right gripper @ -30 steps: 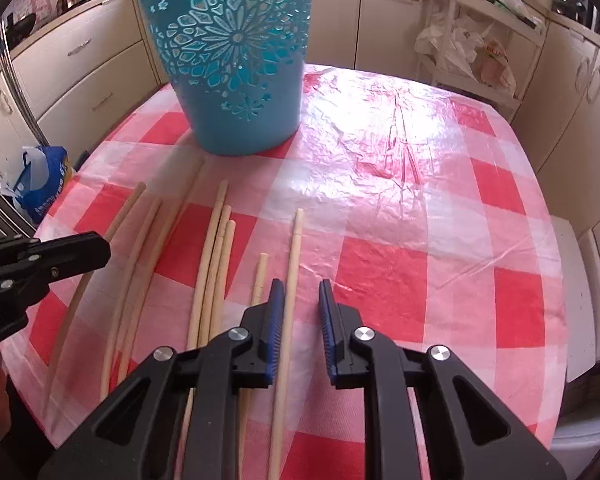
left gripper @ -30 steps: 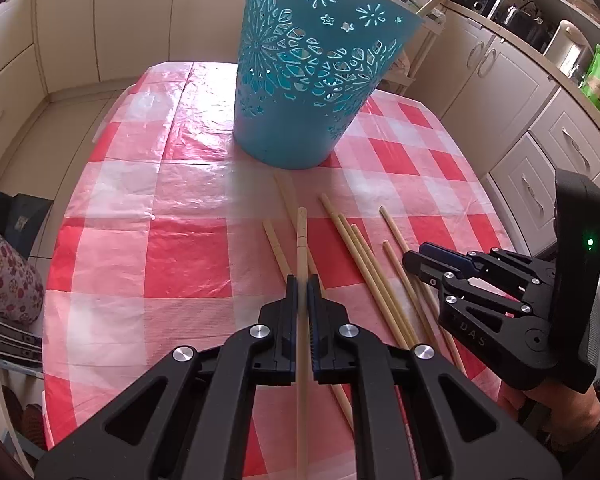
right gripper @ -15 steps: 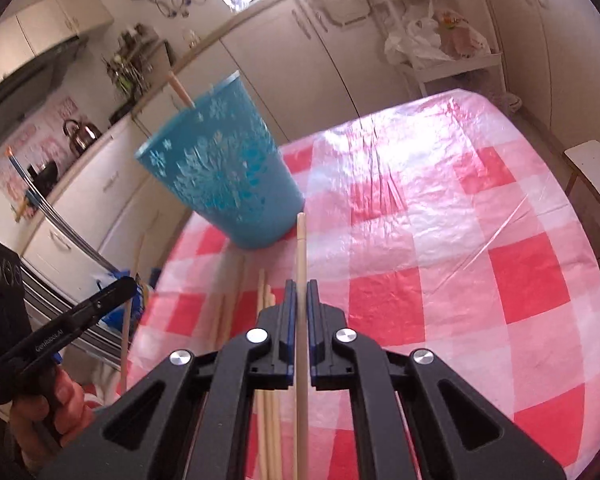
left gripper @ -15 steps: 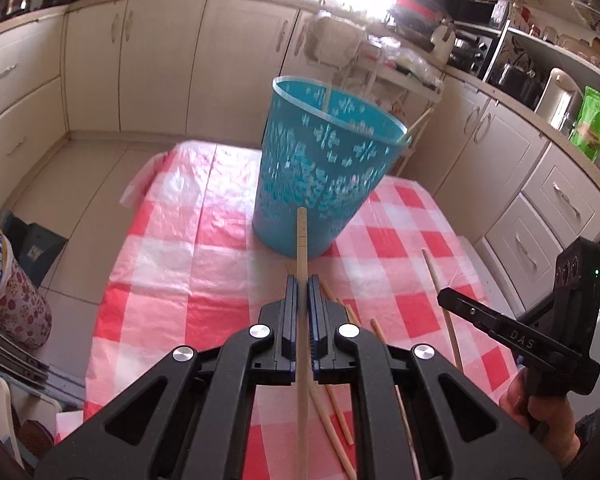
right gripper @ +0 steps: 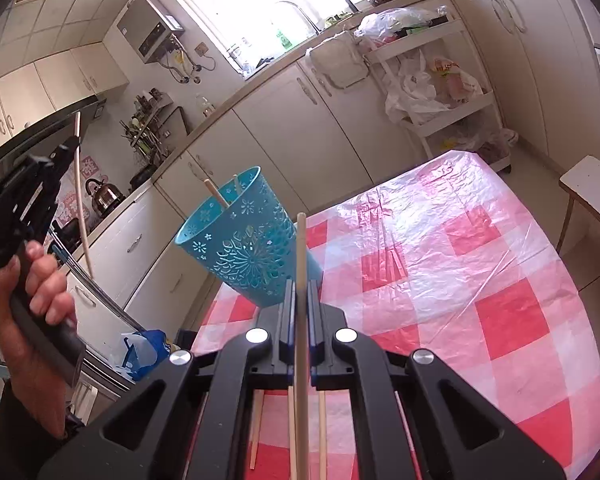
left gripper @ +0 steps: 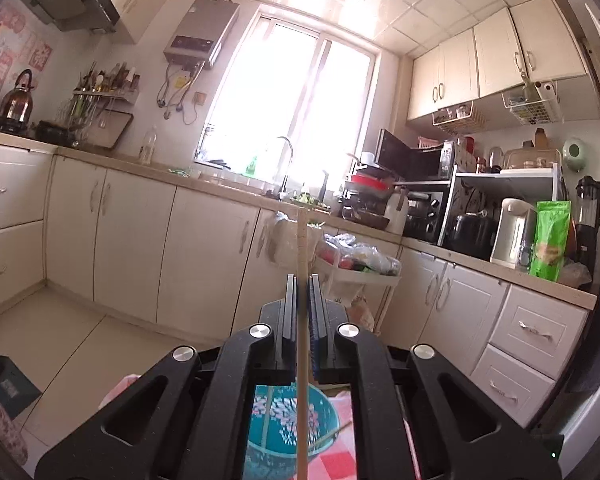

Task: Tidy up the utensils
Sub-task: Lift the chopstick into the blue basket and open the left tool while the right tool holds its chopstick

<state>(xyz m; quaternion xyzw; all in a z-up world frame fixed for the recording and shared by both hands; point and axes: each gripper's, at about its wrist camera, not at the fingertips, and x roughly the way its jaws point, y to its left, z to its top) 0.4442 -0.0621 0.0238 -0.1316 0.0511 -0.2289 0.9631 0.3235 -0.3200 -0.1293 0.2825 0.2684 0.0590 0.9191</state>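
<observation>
Currently, one chopstick is clamped in each pair of tongs. The left tongs (left gripper: 301, 292) are closed on a chopstick (left gripper: 301, 248) that is held roughly level, high over the blue basket (left gripper: 284, 420); the basket is seen only through the gap under the tongs, with two sticks already leaning inside it. The right tongs (right gripper: 301, 292) are closed on a second chopstick (right gripper: 301, 248), whose tip is aimed at the basket wall (right gripper: 252, 256), not at the opening.

Risks, as judged:
- A level stick cannot be dropped in cleanly. If it is released before it is tipped downward, it is likely to land across the rim and bounce to the floor.
- The basket is light, tapered plastic on a slick checked tablecloth (right gripper: 480, 280); a poke on its wall from the right stick could slide it or tip it.
- Both sticks are gripped near one end, so a long free length is left to swing; a collision between the two sticks, or with the sticks leaning in the basket, is possible if both are brought in together.
- More chopsticks (right gripper: 322, 432) are left on the table under the right tongs and could be rolled off.
</observation>
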